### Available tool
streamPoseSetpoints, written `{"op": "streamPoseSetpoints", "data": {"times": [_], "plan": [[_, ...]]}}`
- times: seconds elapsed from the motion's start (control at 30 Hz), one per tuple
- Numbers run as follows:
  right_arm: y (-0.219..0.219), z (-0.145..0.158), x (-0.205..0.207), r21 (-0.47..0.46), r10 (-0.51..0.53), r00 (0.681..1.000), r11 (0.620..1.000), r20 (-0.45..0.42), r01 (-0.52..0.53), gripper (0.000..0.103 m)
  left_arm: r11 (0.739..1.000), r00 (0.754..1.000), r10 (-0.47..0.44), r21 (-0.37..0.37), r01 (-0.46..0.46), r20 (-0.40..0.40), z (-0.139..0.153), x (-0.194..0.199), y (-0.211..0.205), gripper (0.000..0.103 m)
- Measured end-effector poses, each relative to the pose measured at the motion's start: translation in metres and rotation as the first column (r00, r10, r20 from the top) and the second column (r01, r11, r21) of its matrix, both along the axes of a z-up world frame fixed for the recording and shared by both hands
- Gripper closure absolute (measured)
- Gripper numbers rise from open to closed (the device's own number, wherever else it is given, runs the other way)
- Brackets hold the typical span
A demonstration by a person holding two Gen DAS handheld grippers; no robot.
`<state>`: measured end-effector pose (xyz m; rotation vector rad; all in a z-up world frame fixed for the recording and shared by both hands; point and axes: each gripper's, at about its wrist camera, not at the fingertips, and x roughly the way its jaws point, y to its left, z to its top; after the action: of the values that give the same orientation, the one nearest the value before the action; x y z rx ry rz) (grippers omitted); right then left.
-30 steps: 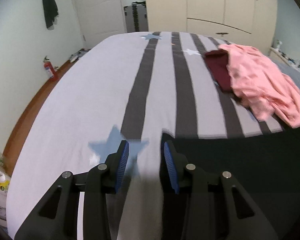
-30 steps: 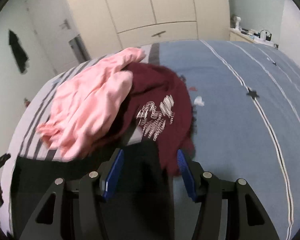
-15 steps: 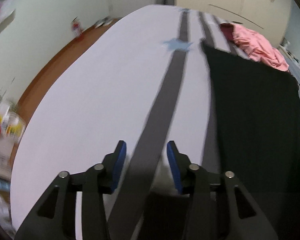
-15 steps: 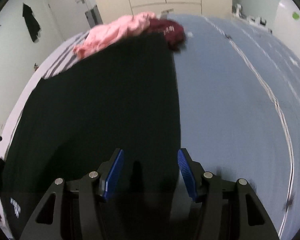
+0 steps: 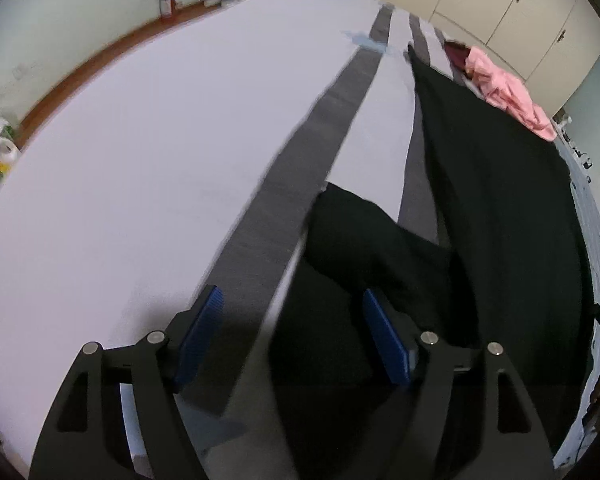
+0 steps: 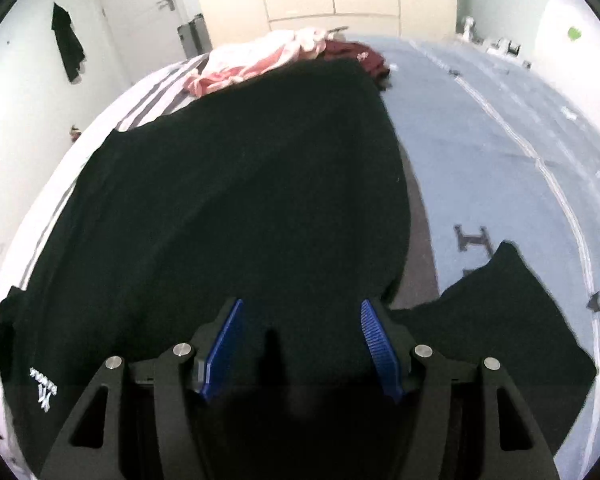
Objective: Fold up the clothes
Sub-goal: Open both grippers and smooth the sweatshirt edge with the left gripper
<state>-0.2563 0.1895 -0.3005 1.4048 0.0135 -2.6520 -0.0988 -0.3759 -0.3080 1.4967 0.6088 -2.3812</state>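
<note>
Two sets of tongs hung wide and empty over the bed (image 5: 120, 140). Ahead of the right tongs (image 6: 300, 344) the black T-shirt (image 6: 228, 184) lay spread flat, presumably for folding; one sleeve (image 5: 364, 232) reached ahead of the left tongs (image 5: 292, 332). Beyond it a pink garment (image 6: 252, 66) and a maroon one (image 6: 356, 54) waited, well apart.

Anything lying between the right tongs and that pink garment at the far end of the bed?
Only the spread black garment; in the right wrist view it runs from the right tongs up to the pink garment.
</note>
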Motion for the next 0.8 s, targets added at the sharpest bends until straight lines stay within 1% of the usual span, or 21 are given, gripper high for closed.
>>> {"op": "streamPoseSetpoints", "data": {"times": [0.03, 0.07, 0.1, 0.13, 0.17, 0.2, 0.27, 0.3, 0.37, 0.43, 0.47, 0.53, 0.57, 0.63, 0.7, 0.77, 0.8], "plan": [[0.002, 0.0, 0.0, 0.037, -0.015, 1.0, 0.999, -0.009, 0.016, 0.047, 1.0, 1.0, -0.007, 0.0, 0.007, 0.001, -0.002, -0.002, -0.001, 0.048], [0.003, 0.0, -0.001, 0.074, -0.031, 0.999, 0.997, -0.019, 0.032, 0.047, 1.0, 1.0, -0.028, 0.0, 0.028, -0.005, -0.002, -0.003, -0.002, 0.059], [0.005, 0.0, -0.001, 0.11, -0.045, 0.999, 0.993, -0.029, 0.048, 0.047, 0.999, 0.999, -0.046, -0.006, 0.046, -0.003, -0.001, -0.003, -0.002, 0.084], [0.013, -0.004, -0.002, 0.088, -0.067, 0.998, 0.994, -0.012, 0.067, 0.047, 0.999, 0.999, -0.05, -0.013, 0.05, 0.005, 0.001, -0.001, -0.004, 0.102], [0.02, -0.01, -0.004, 0.081, -0.084, 0.996, 0.993, 0.009, 0.083, 0.047, 0.998, 0.999, -0.051, -0.02, 0.051, 0.014, 0.003, 0.002, -0.007, 0.102], [0.026, -0.02, -0.005, 0.108, -0.094, 0.995, 0.99, 0.031, 0.09, 0.047, 0.999, 0.999, -0.042, -0.019, 0.042, 0.012, 0.006, 0.006, -0.014, 0.102], [0.036, -0.038, -0.006, 0.167, -0.106, 0.992, 0.982, 0.074, 0.092, 0.047, 0.999, 1.0, 0.014, -0.043, -0.013, 0.022, 0.014, 0.021, -0.034, 0.102], [0.041, -0.045, -0.005, 0.176, -0.106, 0.99, 0.98, 0.088, 0.09, 0.047, 0.998, 0.999, 0.042, -0.049, -0.04, 0.024, 0.018, 0.028, -0.043, 0.102], [0.049, -0.048, -0.002, 0.175, -0.097, 0.992, 0.981, 0.077, 0.083, 0.04, 0.992, 0.993, 0.11, -0.065, -0.108, 0.032, 0.028, 0.053, -0.064, 0.102], [0.05, -0.043, -0.001, 0.203, -0.09, 0.994, 0.976, 0.067, 0.075, 0.038, 0.983, 0.984, 0.174, -0.067, -0.171, 0.039, 0.038, 0.081, -0.084, 0.101], [0.048, -0.04, -0.001, 0.215, -0.092, 0.994, 0.973, 0.06, 0.077, 0.038, 0.981, 0.981, 0.188, -0.064, -0.185, 0.04, 0.042, 0.091, -0.088, 0.101], [0.047, -0.03, 0.005, 0.227, -0.111, 0.993, 0.969, 0.035, 0.1, 0.038, 0.977, 0.977, 0.209, -0.06, -0.207, 0.039, 0.05, 0.108, -0.093, 0.096], [0.047, -0.024, 0.009, 0.232, -0.121, 0.992, 0.966, 0.021, 0.113, 0.038, 0.97, 0.972, 0.232, -0.079, -0.229, 0.044, 0.055, 0.117, -0.094, 0.096], [0.046, -0.013, 0.014, 0.241, -0.143, 0.99, 0.96, -0.006, 0.14, 0.038, 0.956, 0.96, 0.278, -0.105, -0.274, 0.034, 0.064, 0.126, -0.089, 0.096], [0.046, -0.004, 0.018, 0.248, -0.166, 0.986, 0.954, -0.031, 0.169, 0.038, 0.951, 0.955, 0.297, -0.101, -0.294, 0.018, 0.066, 0.133, -0.089, 0.096], [0.046, 0.005, 0.024, 0.254, -0.191, 0.98, 0.946, -0.056, 0.199, 0.038, 0.946, 0.95, 0.312, -0.095, -0.311, 0.003, 0.068, 0.139, -0.089, 0.088], [0.046, 0.009, 0.027, 0.251, -0.2, 0.977, 0.945, -0.066, 0.211, 0.038, 0.943, 0.947, 0.32, -0.092, -0.319, -0.005, 0.069, 0.142, -0.089, 0.08]]}}
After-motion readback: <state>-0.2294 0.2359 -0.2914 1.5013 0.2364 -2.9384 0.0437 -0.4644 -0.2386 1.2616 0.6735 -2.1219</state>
